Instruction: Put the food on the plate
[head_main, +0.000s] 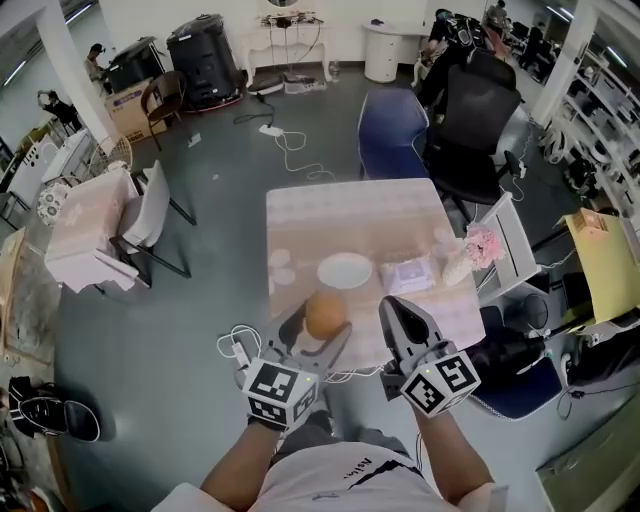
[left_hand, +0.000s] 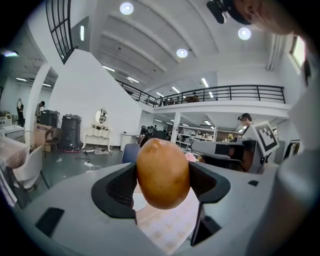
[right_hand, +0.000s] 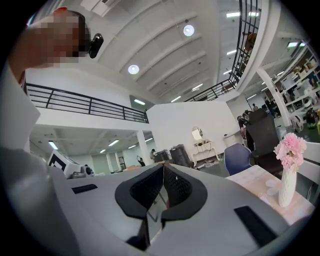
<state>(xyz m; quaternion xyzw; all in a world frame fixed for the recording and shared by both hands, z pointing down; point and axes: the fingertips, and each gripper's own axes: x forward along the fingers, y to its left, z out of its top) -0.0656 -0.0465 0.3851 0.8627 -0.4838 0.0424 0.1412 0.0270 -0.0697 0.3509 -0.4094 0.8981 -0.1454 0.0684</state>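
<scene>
golden-brown potato (head_main: 325, 313) sits clamped between the jaws of the left tongs (head_main: 320, 328), raised over the near edge of the bench (head_main: 340, 215). the white plate (head_main: 344, 270) lies just ahead of those tongs. best to carry the potato over the plate's middle, lower it close, then ease the jaws apart so it does not roll. the right tongs (head_main: 397, 305), beside the left, are pressed together on nothing.

Bare tabletop (head_main: 340, 215) lies ahead of the left gripper (head_main: 319, 331) up to the plate (head_main: 344, 270); small cups (head_main: 281, 265), perhaps, flank its left, a packet (head_main: 408, 274) and vase (head_main: 460, 266) its right.
</scene>
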